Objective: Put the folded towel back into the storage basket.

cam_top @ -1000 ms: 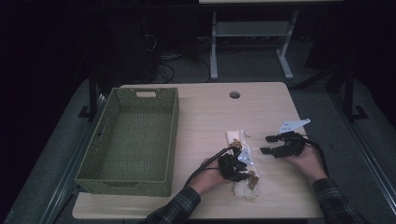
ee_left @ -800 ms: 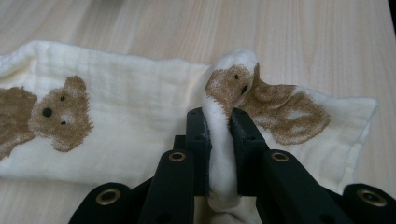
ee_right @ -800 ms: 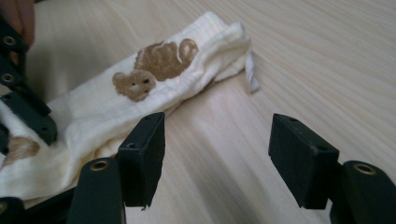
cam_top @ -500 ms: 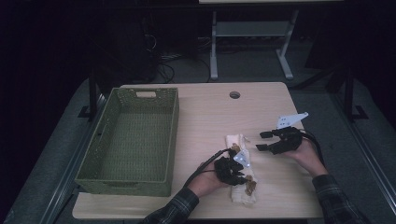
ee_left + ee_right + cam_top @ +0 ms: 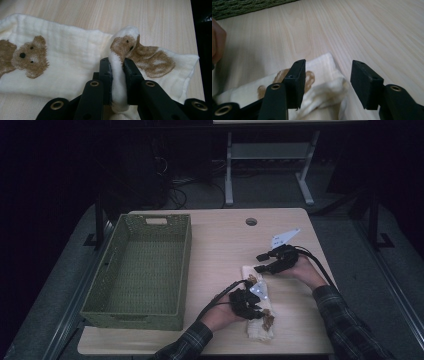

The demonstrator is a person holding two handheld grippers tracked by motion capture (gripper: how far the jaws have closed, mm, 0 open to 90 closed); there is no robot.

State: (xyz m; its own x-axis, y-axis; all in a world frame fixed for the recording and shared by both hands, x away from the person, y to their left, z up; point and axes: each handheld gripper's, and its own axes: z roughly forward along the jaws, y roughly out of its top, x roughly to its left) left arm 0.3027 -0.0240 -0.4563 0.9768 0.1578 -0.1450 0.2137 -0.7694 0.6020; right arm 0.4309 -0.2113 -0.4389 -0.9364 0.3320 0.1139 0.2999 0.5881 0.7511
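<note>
Cream cloth [image 5: 257,307] with brown bear prints, lying crumpled in the lower centre of the high view, on the counter [image 5: 220,245] just right of the green woven basket [image 5: 140,275].

Left gripper [image 5: 117,75]: jaws clamped on a raised fold of the cloth, a bear face bulging just above the pads in the centre of the left gripper view. In the high view, left gripper [image 5: 250,302] at the near end of the cloth.

Right gripper [image 5: 325,83]: jaws apart, straddling the cloth's far corner low in the right gripper view, one jaw over printed fabric, the other beside the hem over bare wood. No contact visible yet. In the high view, right gripper [image 5: 270,262] at the cloth's far end, right of centre.

Likely step: securing the second corner to lift or spread the cloth.

Risks, as a judgement:
- Closing too high and catching nothing, or a single loose layer, given the bunched corner.
- Closing on several layers, leaving the cloth folded when raised.
- Thin fold slipping from the left jaws under a sharp pull from the other end.
- Dragging rather than lifting, crumpling the fabric further.
</note>
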